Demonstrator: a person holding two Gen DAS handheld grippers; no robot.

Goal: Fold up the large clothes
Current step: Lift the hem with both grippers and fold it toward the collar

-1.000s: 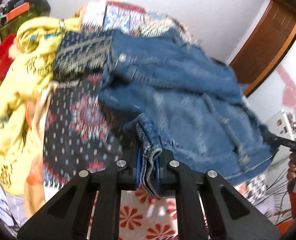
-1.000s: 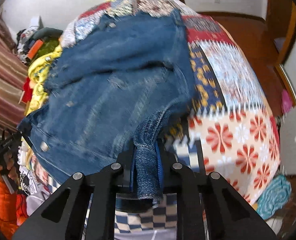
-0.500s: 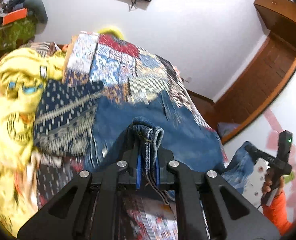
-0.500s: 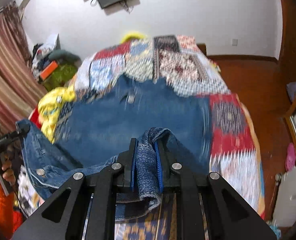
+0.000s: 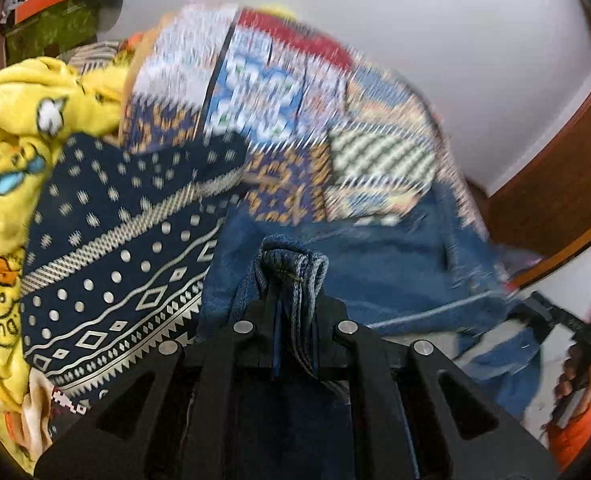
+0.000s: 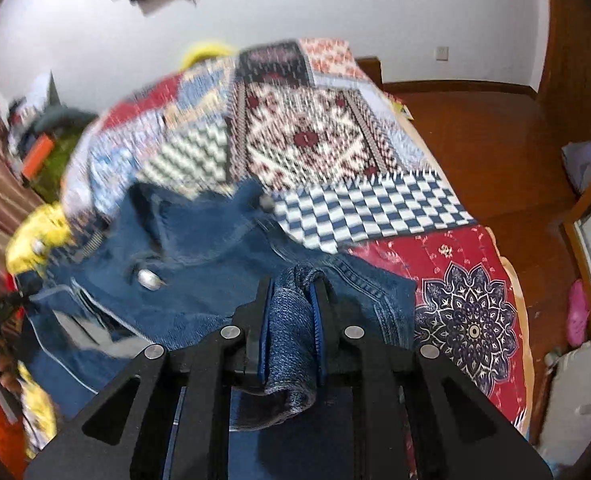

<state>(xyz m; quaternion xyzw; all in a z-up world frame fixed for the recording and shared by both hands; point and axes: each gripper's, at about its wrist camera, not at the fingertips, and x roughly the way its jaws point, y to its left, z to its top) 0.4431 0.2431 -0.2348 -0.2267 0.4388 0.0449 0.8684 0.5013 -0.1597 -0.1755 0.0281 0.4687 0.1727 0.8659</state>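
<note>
A blue denim jacket [image 5: 375, 264] lies spread on a patchwork bedspread [image 5: 279, 92]. My left gripper [image 5: 293, 304] is shut on a bunched denim edge of the jacket. My right gripper [image 6: 291, 312] is shut on another bunched edge of the same jacket [image 6: 199, 256]. Both hold the near side of the jacket, and its far part rests on the bedspread [image 6: 307, 136]. A metal button [image 6: 147, 278] shows on the jacket's left part. The other gripper appears at the right edge of the left wrist view [image 5: 587, 328].
A yellow printed garment [image 5: 11, 128] and a navy patterned cloth [image 5: 115, 248] lie at the left of the bed. Piled items [image 5: 51, 12] stand behind them. A wooden floor [image 6: 487, 132] and door frame are at the right. A white wall stands behind the bed.
Both grippers have carried the held jacket edges forward and down toward the far part of the jacket. The jacket now lies further up the bed, doubled over on itself.
</note>
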